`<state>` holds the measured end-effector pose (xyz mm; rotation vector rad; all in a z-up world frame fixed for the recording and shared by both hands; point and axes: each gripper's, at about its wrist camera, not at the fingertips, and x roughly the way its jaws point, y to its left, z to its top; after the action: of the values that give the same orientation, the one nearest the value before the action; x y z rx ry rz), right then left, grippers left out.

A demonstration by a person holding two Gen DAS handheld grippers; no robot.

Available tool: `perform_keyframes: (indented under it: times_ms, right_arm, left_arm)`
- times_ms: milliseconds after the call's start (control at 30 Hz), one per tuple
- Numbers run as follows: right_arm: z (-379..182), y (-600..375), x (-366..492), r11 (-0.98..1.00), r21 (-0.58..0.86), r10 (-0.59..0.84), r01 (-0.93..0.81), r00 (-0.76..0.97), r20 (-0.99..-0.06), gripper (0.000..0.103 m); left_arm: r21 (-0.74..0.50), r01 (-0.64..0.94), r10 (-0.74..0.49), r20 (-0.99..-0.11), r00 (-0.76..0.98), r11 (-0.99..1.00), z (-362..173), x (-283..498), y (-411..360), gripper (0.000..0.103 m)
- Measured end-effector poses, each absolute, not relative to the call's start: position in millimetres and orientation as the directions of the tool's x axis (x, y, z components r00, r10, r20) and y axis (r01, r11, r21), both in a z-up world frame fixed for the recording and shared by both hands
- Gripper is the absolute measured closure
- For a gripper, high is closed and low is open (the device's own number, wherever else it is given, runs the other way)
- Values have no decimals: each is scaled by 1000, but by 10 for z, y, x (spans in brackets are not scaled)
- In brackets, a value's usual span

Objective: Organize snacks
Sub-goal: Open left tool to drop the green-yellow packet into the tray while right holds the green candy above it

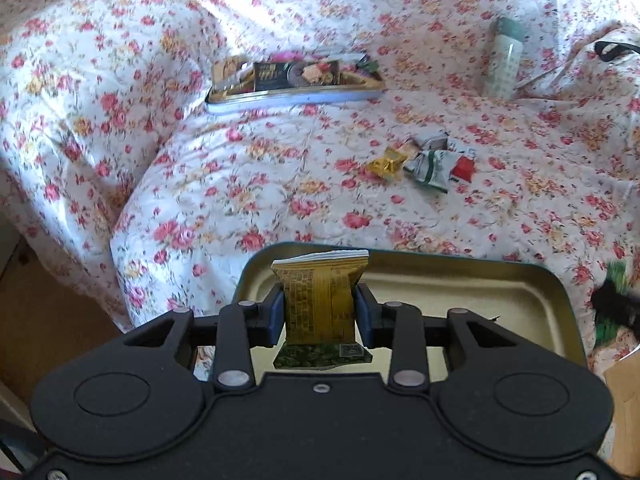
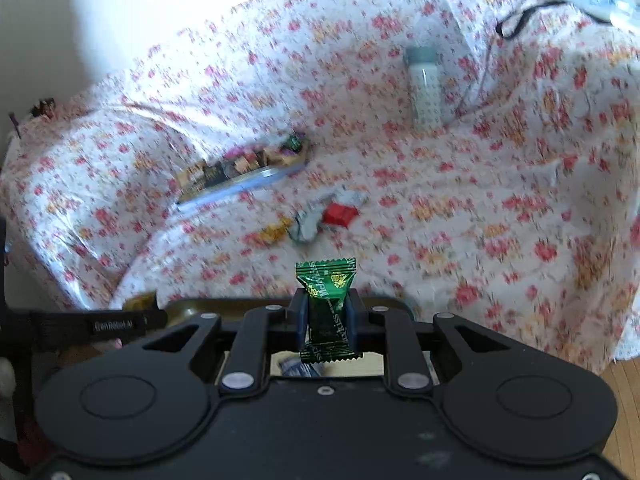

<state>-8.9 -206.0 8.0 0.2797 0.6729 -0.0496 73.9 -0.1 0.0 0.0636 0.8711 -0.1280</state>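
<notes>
left claw (image 1: 320, 308) pinching crinkly gold packet (image 1: 320, 300), right claw (image 2: 327, 322) glossy green candy (image 2: 328, 312)

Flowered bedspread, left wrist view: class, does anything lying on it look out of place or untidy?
Yes. A few loose snack packets lie scattered on the flowered bedspread, outside both the filled lid further back and the empty tin in front. A bottle lies tipped against a fold.

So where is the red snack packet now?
In the left wrist view the red snack packet lies on the floral bedspread, right of centre, at the right end of a small pile beside the grey-green wrapper, and in front of the pale bottle.
</notes>
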Motion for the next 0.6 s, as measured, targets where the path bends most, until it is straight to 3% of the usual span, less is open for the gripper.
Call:
perform_keyframes:
  times_ms: [100, 300, 600]
  right_arm:
    - [-37, -2055, -87, 960, 237, 45, 148, 757, -652, 82]
    - [-134, -2024, -82, 964, 212, 27, 161, 734, -678, 82]
    - [-181, -1979, -90, 972, 178, 11, 156, 722, -692, 79]
  left_arm:
    - [0, 130, -84, -766, 638, 991, -38, 724, -6, 58]
    - [7, 143, -89, -752, 653, 990, -28, 639, -39, 46]
    - [23, 153, -81, -767, 637, 988, -100, 500, -91, 44]
